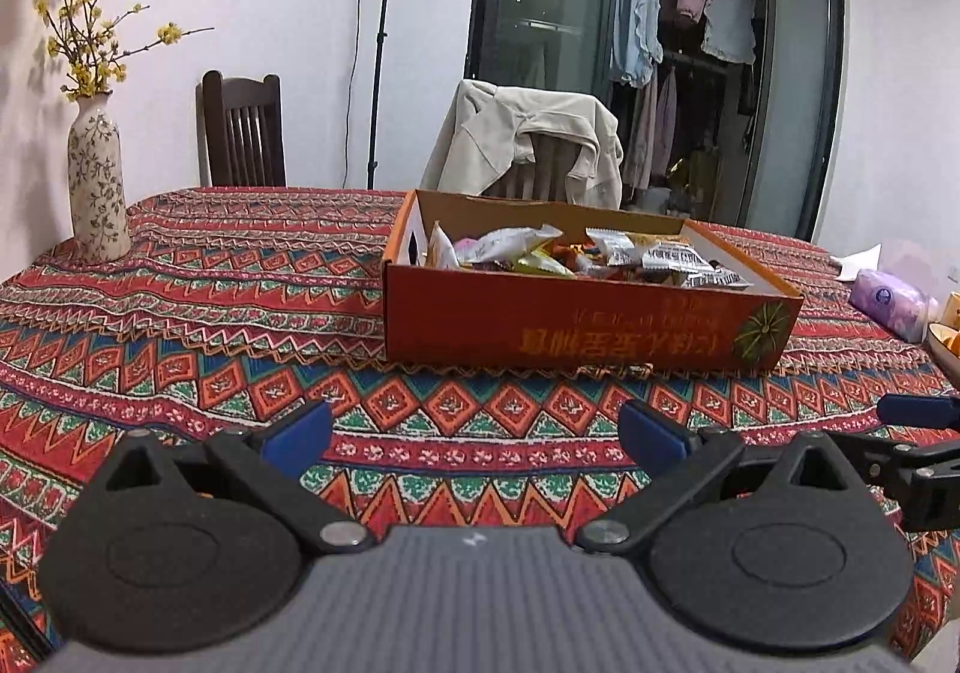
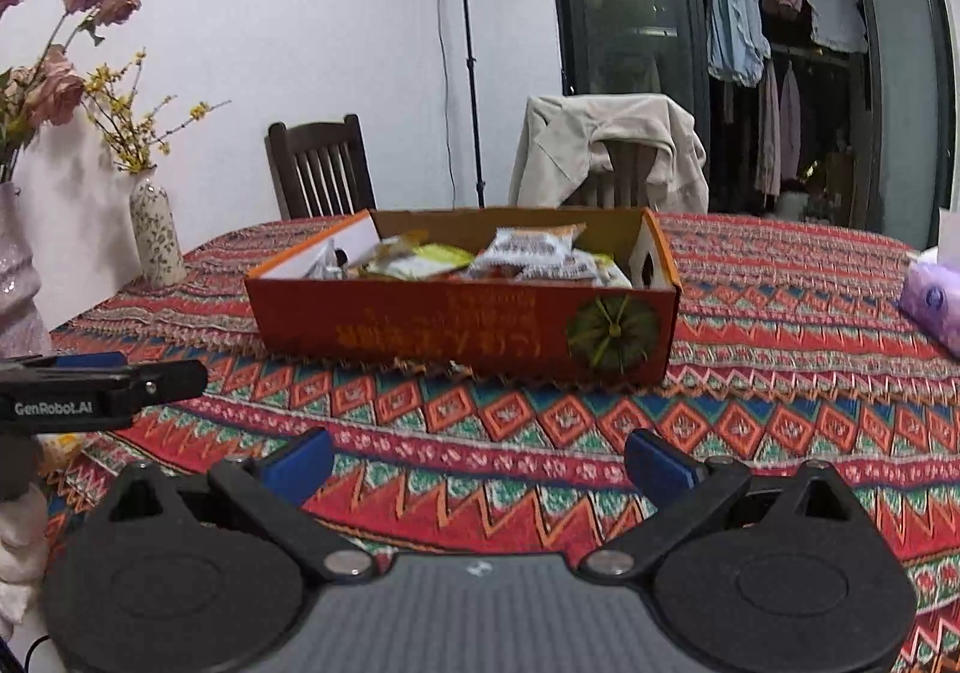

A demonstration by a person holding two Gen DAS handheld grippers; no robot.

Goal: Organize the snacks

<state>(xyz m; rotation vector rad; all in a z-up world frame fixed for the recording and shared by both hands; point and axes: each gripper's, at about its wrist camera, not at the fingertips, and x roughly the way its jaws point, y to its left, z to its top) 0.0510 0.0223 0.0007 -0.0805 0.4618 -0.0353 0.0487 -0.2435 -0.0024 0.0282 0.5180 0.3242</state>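
An open orange cardboard box (image 1: 576, 331) stands on the patterned tablecloth, filled with several wrapped snacks (image 1: 606, 253). It also shows in the right wrist view (image 2: 456, 328), with snack packets (image 2: 528, 253) inside. My left gripper (image 1: 477, 433) is open and empty, low over the cloth in front of the box. My right gripper (image 2: 480, 463) is open and empty, also in front of the box. The right gripper's blue finger shows at the right edge of the left wrist view (image 1: 918, 409); the left gripper's arm shows at the left of the right wrist view (image 2: 102, 385).
A floral vase (image 1: 96, 181) with yellow sprigs stands at the table's far left. A purple tissue pack (image 1: 888, 301) lies at the right, with a bowl (image 1: 945, 337) beside it. Two chairs (image 1: 243, 130) stand behind the table, one draped with a beige jacket (image 1: 528, 139).
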